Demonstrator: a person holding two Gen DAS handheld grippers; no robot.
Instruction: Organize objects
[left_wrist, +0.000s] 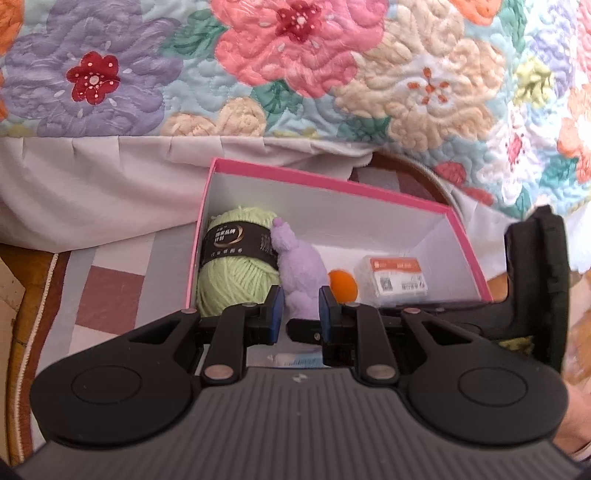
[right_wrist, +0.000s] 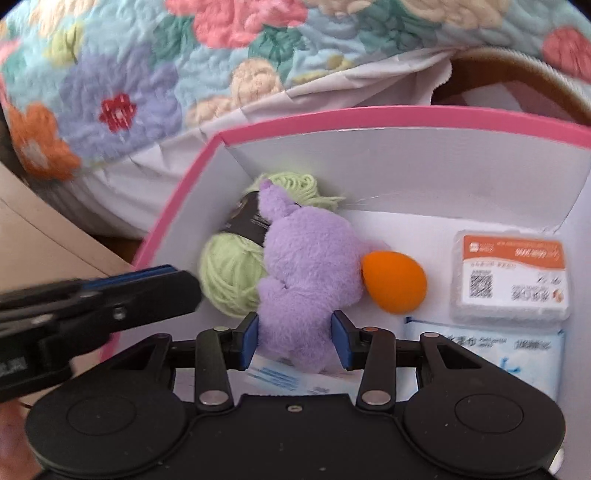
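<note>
Five items are sitting inside the pink box (right_wrist: 369, 118): green yarn (right_wrist: 225, 277) at its left wall, purple plush (right_wrist: 310, 258) beside it, orange egg (right_wrist: 395, 282), labelled case (right_wrist: 513, 273), tissue pack (right_wrist: 517, 350). Right gripper (right_wrist: 295, 339) fingers are bracketing the plush, probably gripping; left gripper (left_wrist: 301, 310) is hovering narrowly parted, empty. Nothing outstanding is visible.

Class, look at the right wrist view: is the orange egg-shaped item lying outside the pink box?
No: the orange egg-shaped item lies on the floor of the pink box, between the purple plush toy and a small labelled packet.
</note>
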